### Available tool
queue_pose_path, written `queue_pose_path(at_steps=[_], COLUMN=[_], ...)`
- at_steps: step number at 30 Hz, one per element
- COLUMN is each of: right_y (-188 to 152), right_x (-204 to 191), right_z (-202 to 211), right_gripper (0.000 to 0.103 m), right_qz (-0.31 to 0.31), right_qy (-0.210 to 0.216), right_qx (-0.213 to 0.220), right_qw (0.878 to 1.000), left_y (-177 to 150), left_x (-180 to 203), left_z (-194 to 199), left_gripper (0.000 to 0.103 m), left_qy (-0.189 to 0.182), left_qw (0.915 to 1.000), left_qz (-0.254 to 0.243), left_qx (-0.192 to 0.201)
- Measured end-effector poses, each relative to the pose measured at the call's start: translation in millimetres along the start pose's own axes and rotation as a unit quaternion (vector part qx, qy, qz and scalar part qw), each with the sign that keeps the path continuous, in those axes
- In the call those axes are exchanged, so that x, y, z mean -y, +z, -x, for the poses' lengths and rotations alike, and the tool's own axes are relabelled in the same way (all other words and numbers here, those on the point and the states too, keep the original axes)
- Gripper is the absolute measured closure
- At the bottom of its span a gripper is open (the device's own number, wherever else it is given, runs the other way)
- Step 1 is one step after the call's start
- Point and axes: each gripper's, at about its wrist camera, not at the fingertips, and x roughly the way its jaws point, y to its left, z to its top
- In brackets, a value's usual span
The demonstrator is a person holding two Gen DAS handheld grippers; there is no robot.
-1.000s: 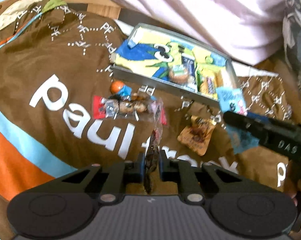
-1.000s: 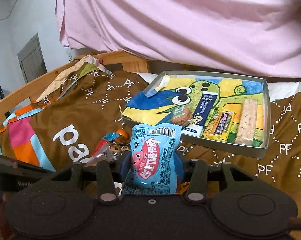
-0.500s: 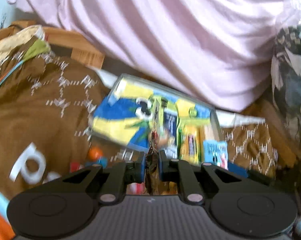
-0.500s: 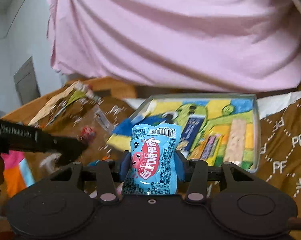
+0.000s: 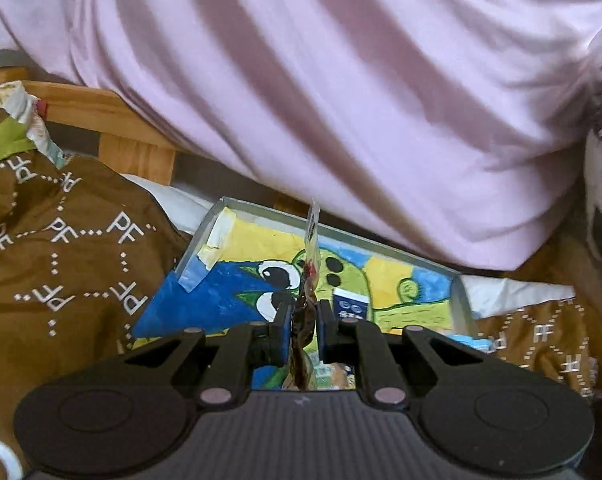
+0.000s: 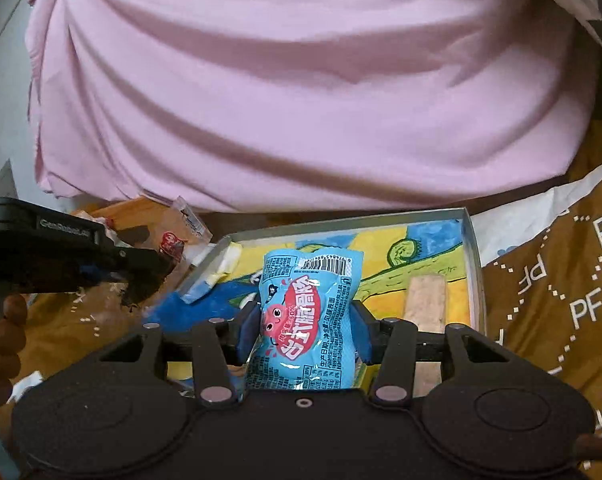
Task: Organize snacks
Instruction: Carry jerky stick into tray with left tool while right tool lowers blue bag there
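Both tools carry snacks over the painted tray (image 6: 473,256). The left tool (image 5: 304,330) pinches a clear packet (image 5: 305,304); the right tool (image 6: 305,330) grips a blue pouch (image 6: 307,312). Next, each needs lowering and releasing.

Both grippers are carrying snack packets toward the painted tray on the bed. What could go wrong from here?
1. The left gripper pinches its clear snack packet by a thin edge; it may twist or slip out.
2. The right gripper holds the puffy blue packet near the tray wall, with the left gripper close by: they could collide over it.
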Motion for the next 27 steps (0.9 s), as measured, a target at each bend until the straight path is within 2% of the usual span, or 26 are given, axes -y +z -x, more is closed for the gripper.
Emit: queue_pose_path(at_steps=[6,11,21,27], right_y=[-7.8,-9.6,-13.3,-18.1], right_x=[4.3,4.6,-7.6,-6.2], right_z=[-23.8,-42.3,-64.0,-67.3], right_gripper=[0.053,0.053,0.050,0.046], right_qz=[0.020,-0.002,0.021,0.017], right_qy=[-0.012,-0.024,-0.020,-0.023], right_qx=[-0.021,-0.023,-0.034,-0.045], right_qw=[1.000,0.999,0.999,0.999], left_y=[-8.9,-21.1,-29.2,-30.4], left_x=[-0.8,0.1,5.6,3.9], left_z=[-30.7,-47.3,-58.0,-57.9], left_gripper=[0.090,0.090,0.090,0.089], left_qy=[0.010,0.022,0.028,0.025], left_qw=[0.9998,0.9989,0.9971,0.9974], left_qz=[-0.008,-0.026,-0.057,-0.052], left_qx=[-0.016,-0.032,-0.042,-0.042])
